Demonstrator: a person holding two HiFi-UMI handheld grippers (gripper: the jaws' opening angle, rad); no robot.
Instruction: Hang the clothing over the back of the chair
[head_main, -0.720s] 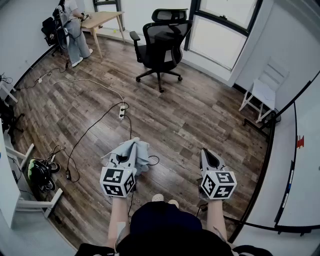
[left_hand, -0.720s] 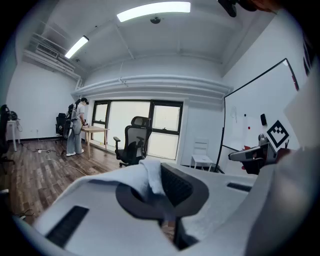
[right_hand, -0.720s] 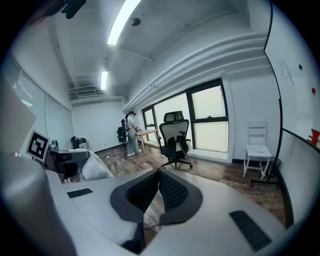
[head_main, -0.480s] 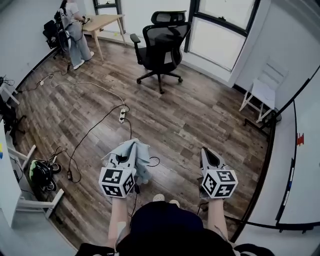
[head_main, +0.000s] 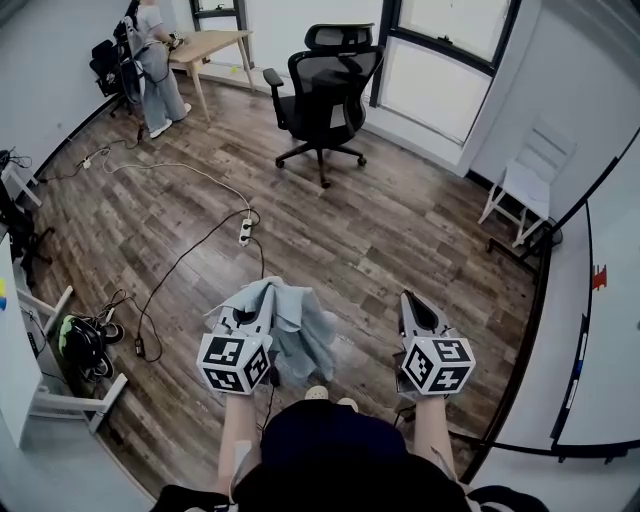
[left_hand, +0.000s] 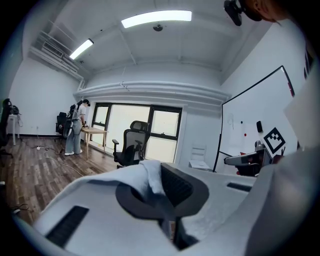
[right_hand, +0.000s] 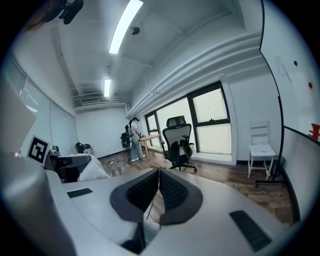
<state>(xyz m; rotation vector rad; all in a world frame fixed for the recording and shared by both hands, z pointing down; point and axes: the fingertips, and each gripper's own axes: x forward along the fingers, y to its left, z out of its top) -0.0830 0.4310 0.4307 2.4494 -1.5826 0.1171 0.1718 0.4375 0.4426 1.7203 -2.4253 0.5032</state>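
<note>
The wooden floor takes up most of the room. The black office chair stands far across it by the windows, well apart from the person holding the tools, its back bare. The pale blue clothing is bunched and hangs off the left gripper, which is clenched on a fold of it and held low in front of the person's body. Beside it, the right gripper has its jaws pressed together with nothing between them.
</note>
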